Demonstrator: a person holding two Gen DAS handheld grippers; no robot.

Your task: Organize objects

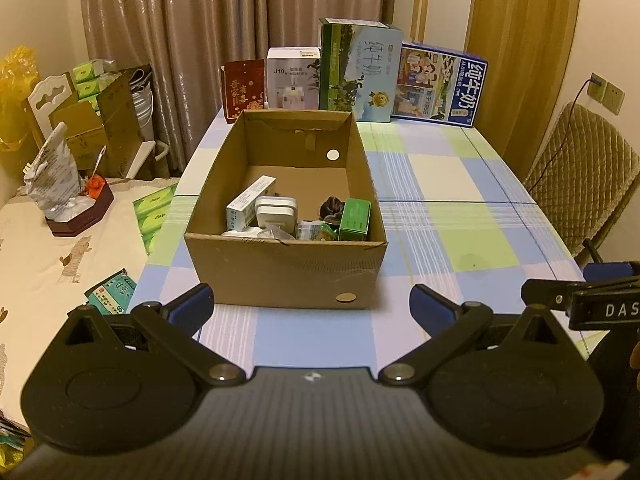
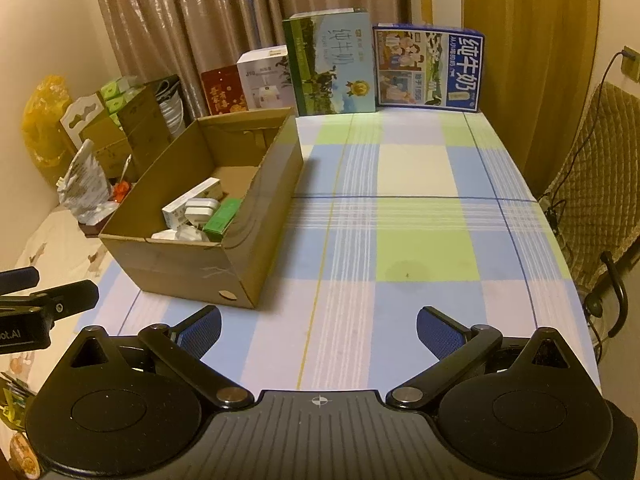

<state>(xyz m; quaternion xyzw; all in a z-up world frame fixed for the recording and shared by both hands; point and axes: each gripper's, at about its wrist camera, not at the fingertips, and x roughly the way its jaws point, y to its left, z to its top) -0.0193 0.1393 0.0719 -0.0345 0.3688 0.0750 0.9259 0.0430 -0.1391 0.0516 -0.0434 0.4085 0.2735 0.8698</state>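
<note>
Cardboard box: on the checked tabletop, left of centre (small packages inside).
Left gripper: fingers spread, empty, near the box.
Right gripper: fingers spread, empty.

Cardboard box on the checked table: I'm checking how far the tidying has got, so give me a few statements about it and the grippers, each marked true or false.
1. The cardboard box holds several small items, among them a green box. True.
2. The left gripper is shut on a white carton. False: it is open and empty.
3. The right gripper is open over bare tablecloth. True.
4. The blue milk carton lies inside the cardboard box. False: it stands at the table's far edge.
</note>
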